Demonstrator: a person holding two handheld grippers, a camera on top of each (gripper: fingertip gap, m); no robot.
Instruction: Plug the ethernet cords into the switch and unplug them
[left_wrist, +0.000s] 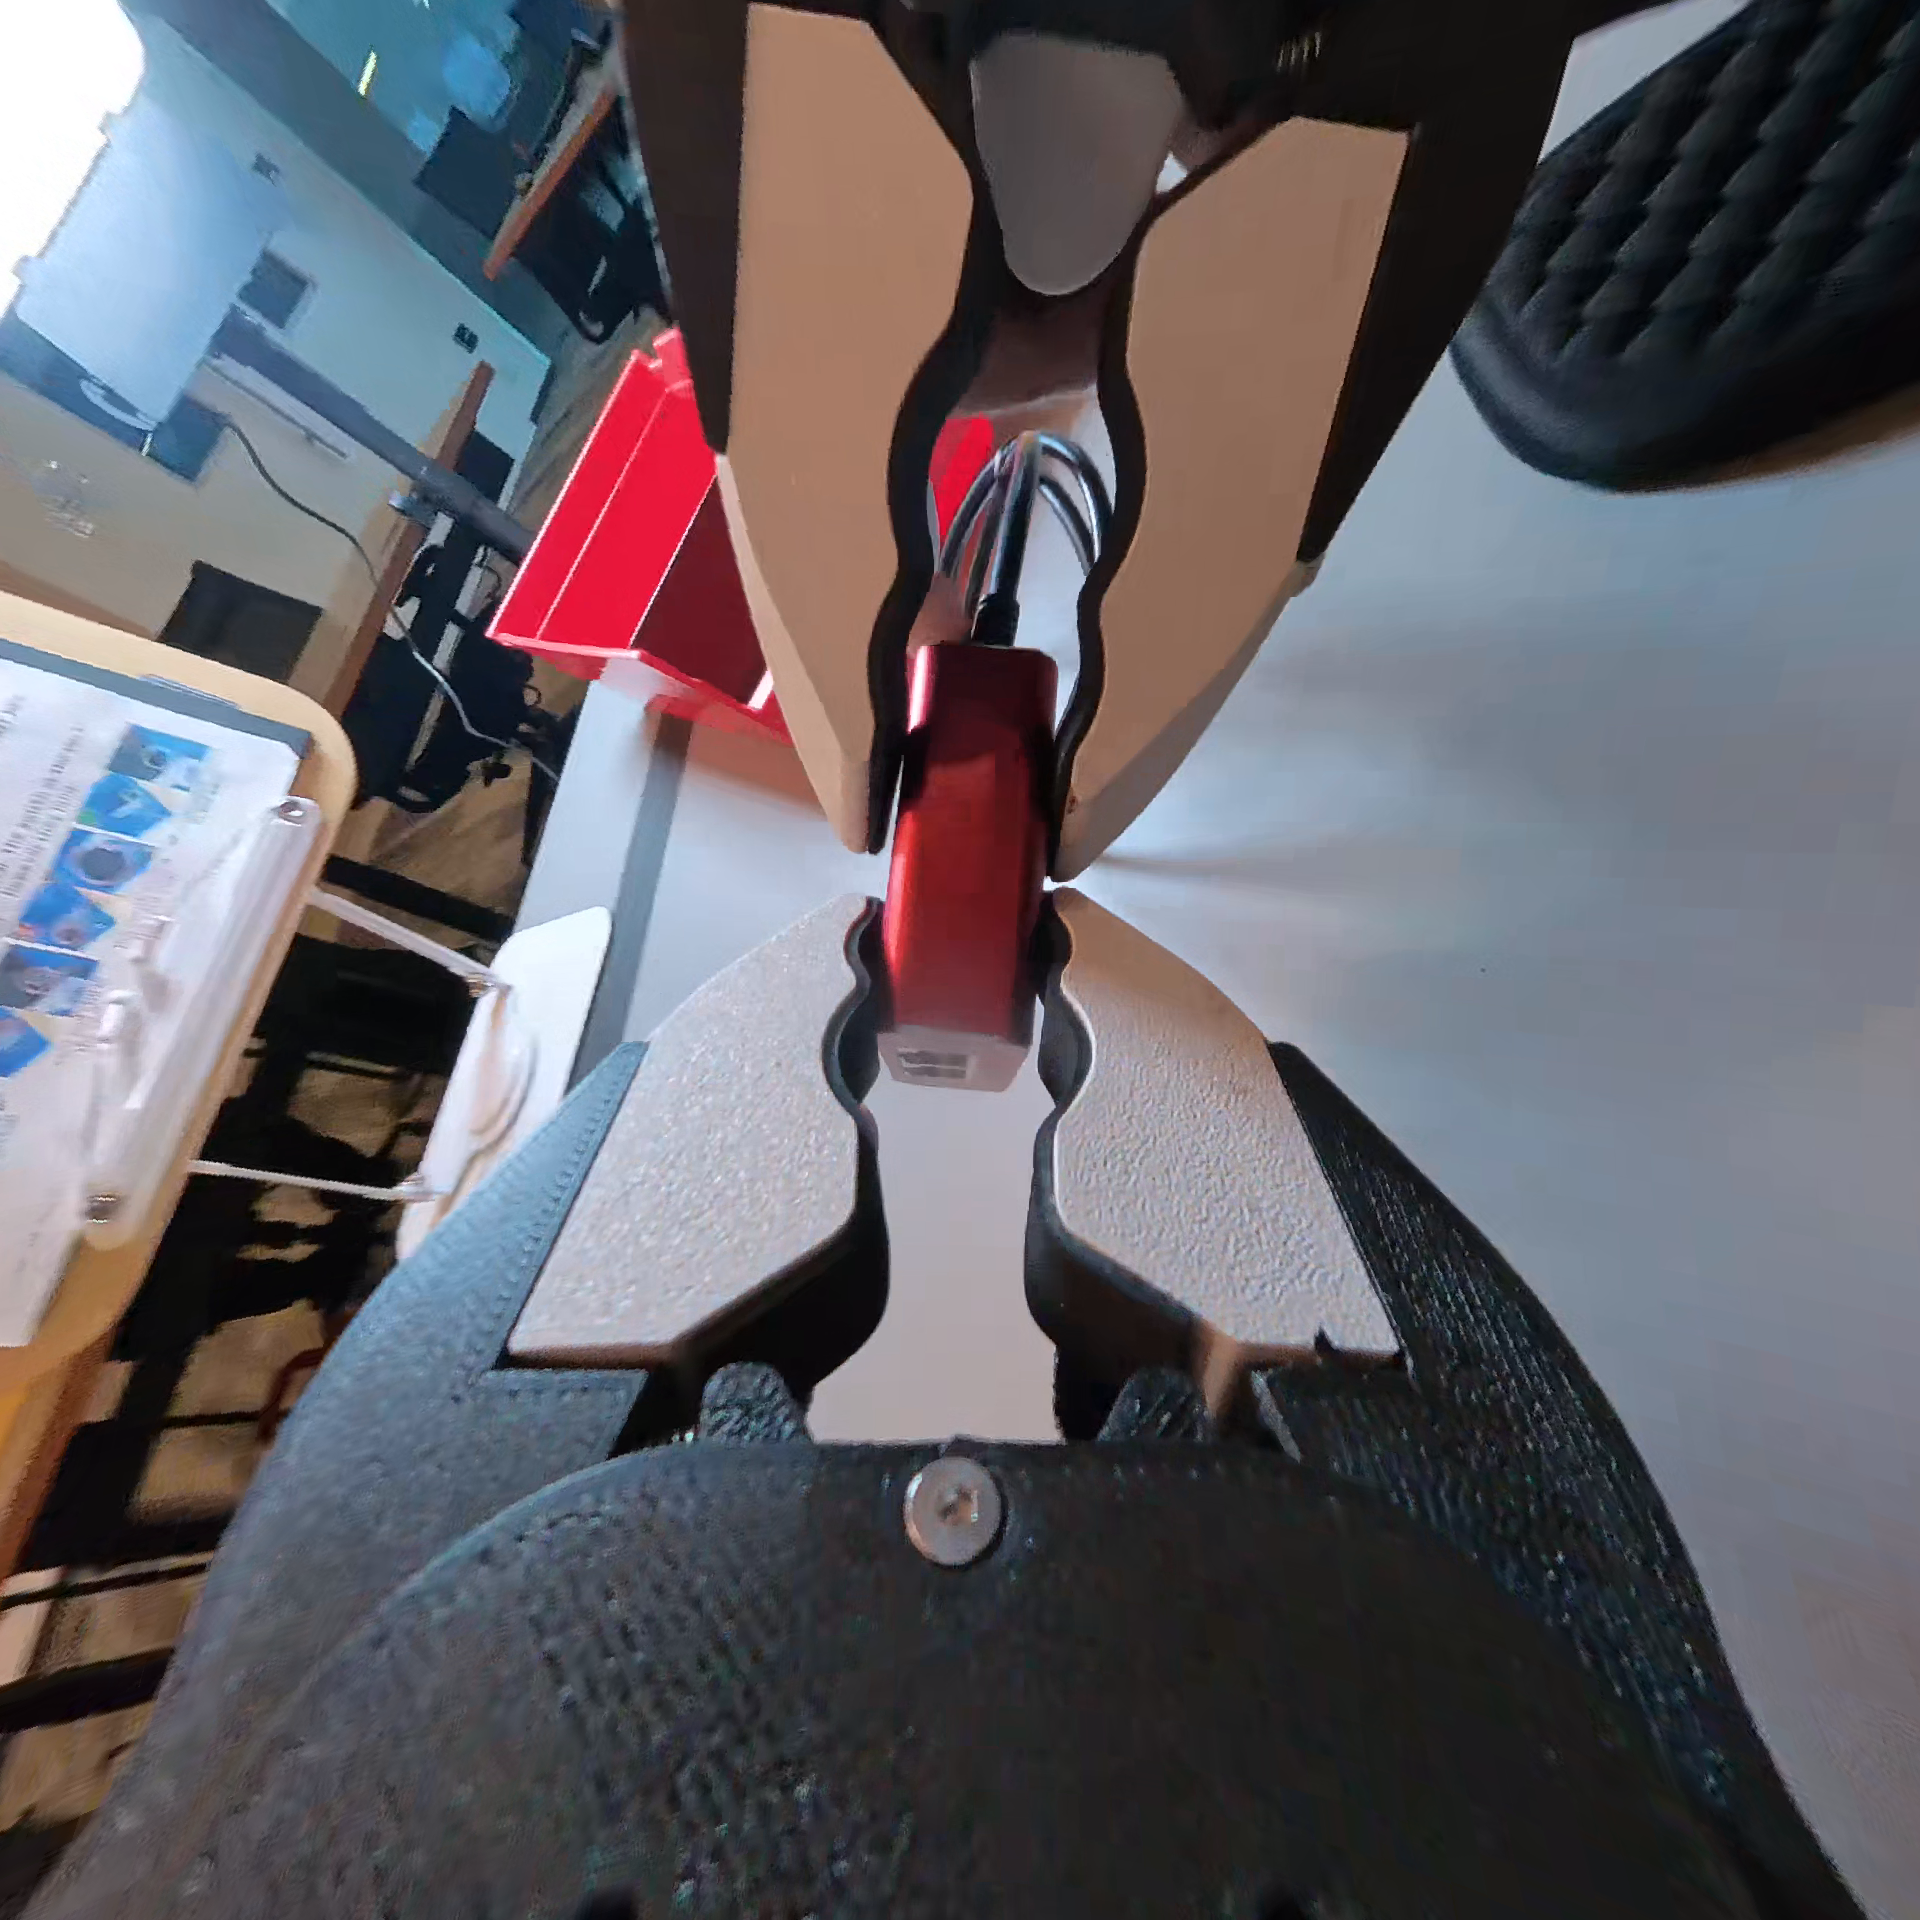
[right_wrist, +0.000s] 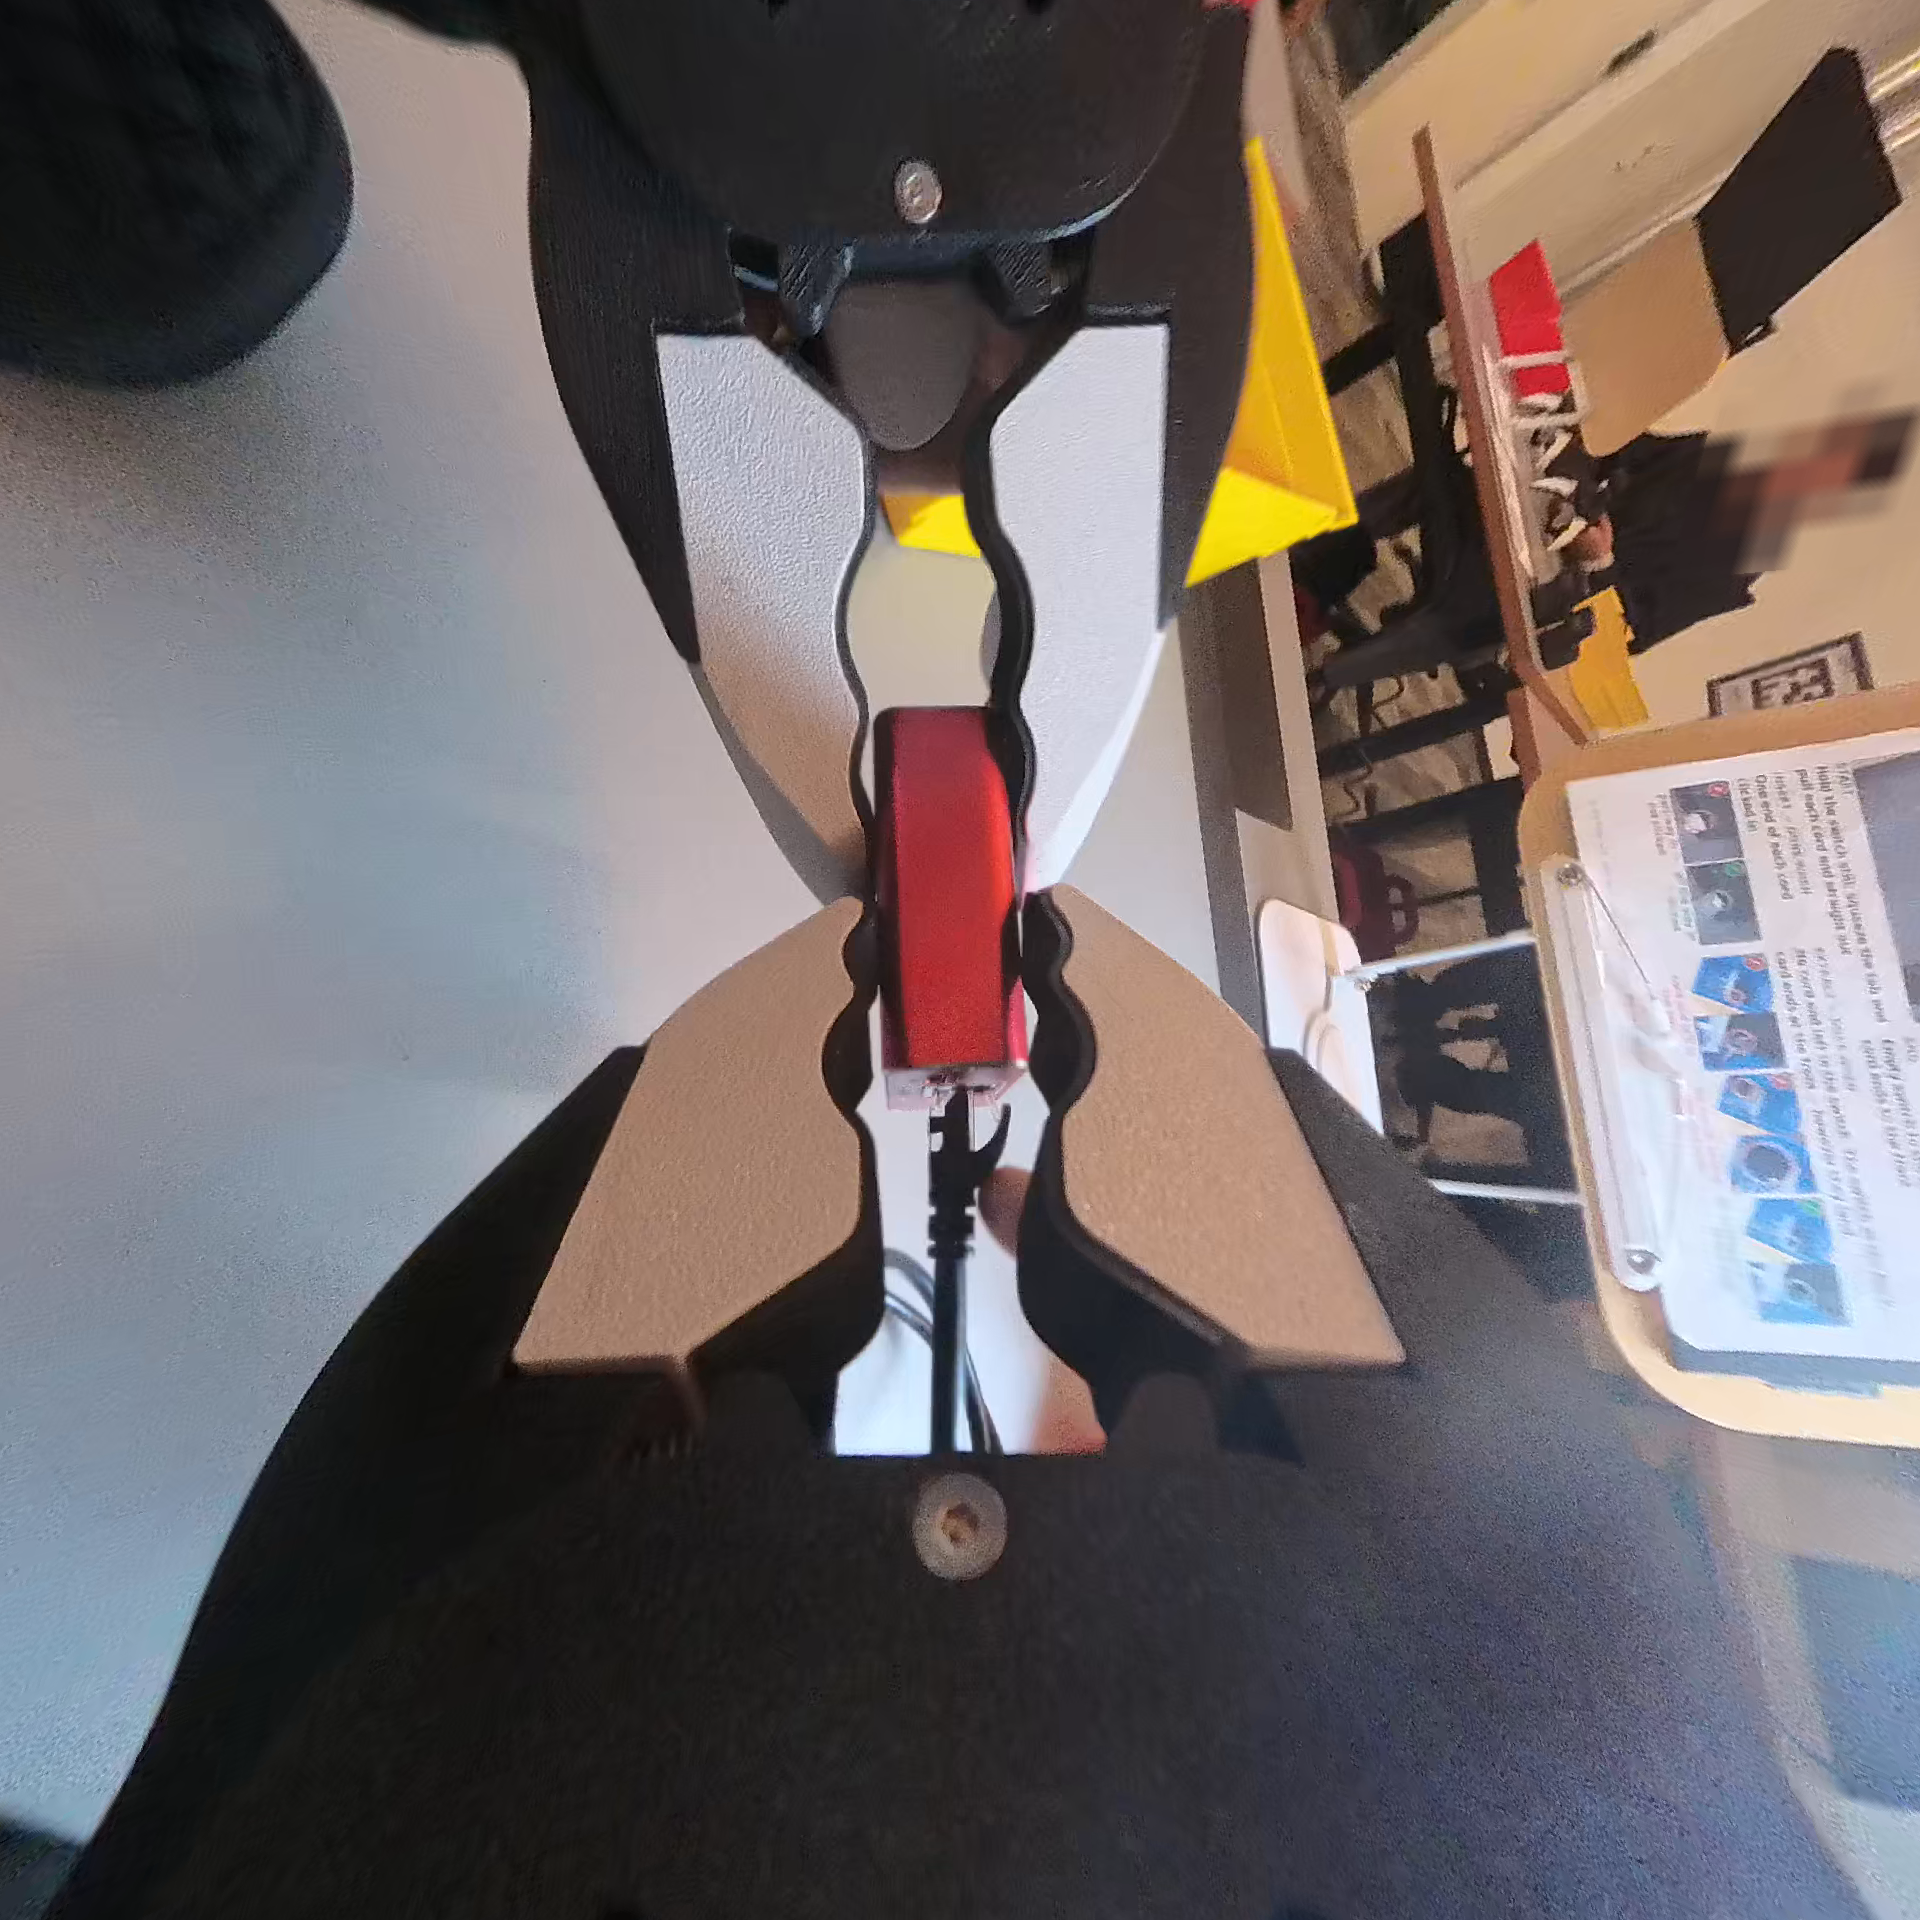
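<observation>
Red switch (left_wrist: 961, 883), one black ethernet cord (right_wrist: 948, 1236) plugged in, was clamped endwise by left gripper (left_wrist: 961, 909) and right gripper (right_wrist: 940, 914); red bin (left_wrist: 623, 582) and yellow bin (right_wrist: 1283, 457) contents were hidden.

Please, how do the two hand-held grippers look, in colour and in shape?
Both alike: the left gripper and right gripper have black, ribbed printed bodies, flat beige textured plates on each finger, wavy black inner edges, and one silver screw at the base.
</observation>
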